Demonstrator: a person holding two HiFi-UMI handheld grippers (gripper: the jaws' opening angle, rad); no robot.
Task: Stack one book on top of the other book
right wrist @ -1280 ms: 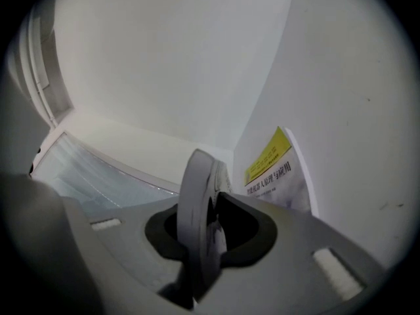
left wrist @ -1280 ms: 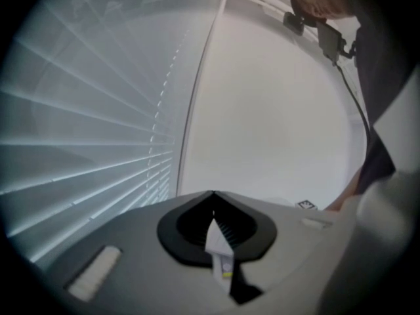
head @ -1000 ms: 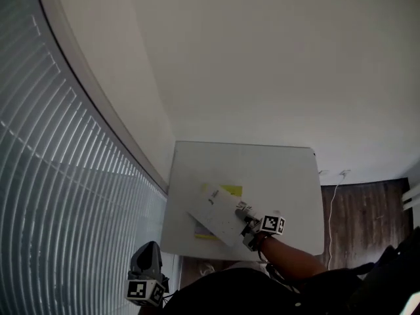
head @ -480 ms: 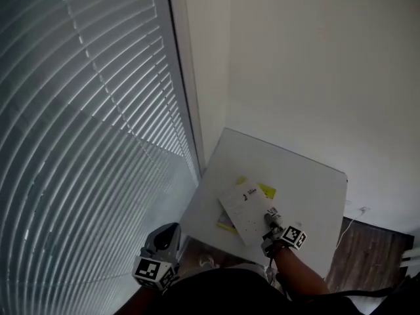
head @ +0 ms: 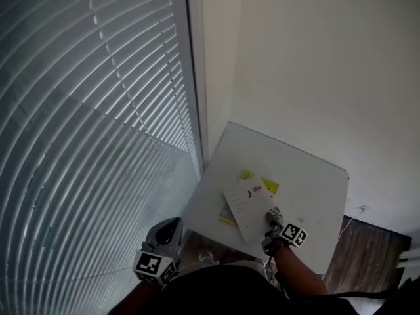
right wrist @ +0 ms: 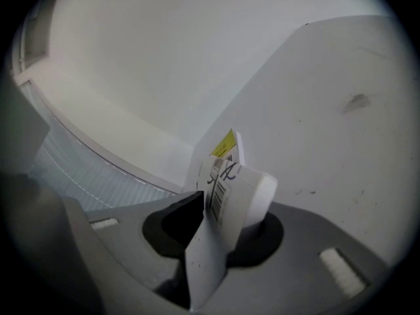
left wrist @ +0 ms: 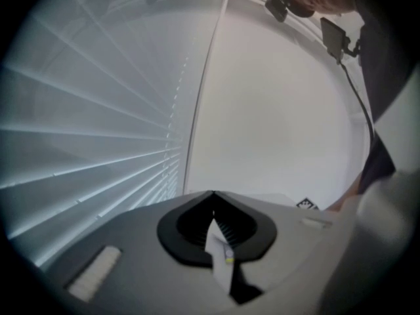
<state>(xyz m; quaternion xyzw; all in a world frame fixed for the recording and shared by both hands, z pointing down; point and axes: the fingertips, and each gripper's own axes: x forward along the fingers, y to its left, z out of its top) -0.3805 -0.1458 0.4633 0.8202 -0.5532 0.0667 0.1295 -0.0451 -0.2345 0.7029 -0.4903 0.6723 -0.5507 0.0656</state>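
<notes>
Wrapping up the stack by the looks of it: the white book [head: 246,205] already lies on top of the yellow book [head: 268,186]. It's a bit skewed, so a yellow corner and edge peek out past it. Both sit on the white table [head: 308,189], toward the side nearest the person.

Right gripper [head: 271,213] is at the white book's near corner w/ that corner between its jaws. The jaws have just been opening a little, but in the right gripper view the pads look to be on the cover, so prob a loosening grip rather than a full let-go. Left gripper [head: 170,226] hangs off the table's left side by the blinds [head: 79,143], jaws closed together w/ nothing in them, not involved rn.

Next move imo: open the right jaws the rest of the way and back out w/o dragging the top book, since it looks thin and could slide or flip open. Maybe a nudge to square it up, tho the task doesn't ask for that.

Count: 2 books (1 white, 1 yellow), 2 grippers, 1 table
</notes>
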